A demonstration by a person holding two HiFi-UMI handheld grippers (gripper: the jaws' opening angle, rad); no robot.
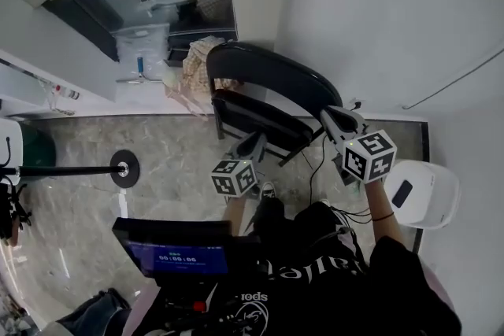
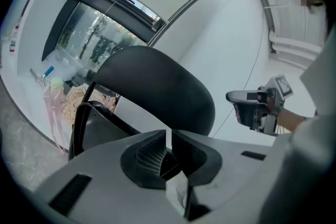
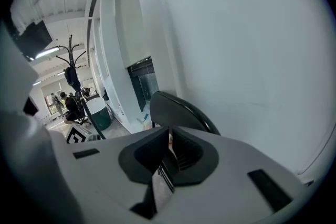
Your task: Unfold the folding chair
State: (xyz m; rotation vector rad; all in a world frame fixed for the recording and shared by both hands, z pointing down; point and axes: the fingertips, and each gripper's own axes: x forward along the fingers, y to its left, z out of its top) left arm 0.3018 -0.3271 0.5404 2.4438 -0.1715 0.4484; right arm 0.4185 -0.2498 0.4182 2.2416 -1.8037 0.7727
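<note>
A black folding chair (image 1: 268, 86) stands against the white wall, its curved backrest on top and its seat (image 1: 256, 122) close to the frame. My left gripper (image 1: 253, 145) is shut and empty, just in front of the seat's lower edge. My right gripper (image 1: 337, 120) is shut and empty too, close to the chair's right side. In the left gripper view the backrest (image 2: 157, 92) fills the middle beyond the shut left gripper (image 2: 169, 140), and the right gripper (image 2: 257, 105) hangs at the right. The right gripper view shows the chair (image 3: 181, 110) past the shut right gripper (image 3: 169, 139).
Bags and clutter (image 1: 197, 67) lie under a dark window left of the chair. A stand's round base (image 1: 124, 168) sits on the marble floor, with cables (image 1: 315, 169) beneath the chair. A white stool (image 1: 425, 193) stands at the right. A lit screen (image 1: 177, 252) is at my chest.
</note>
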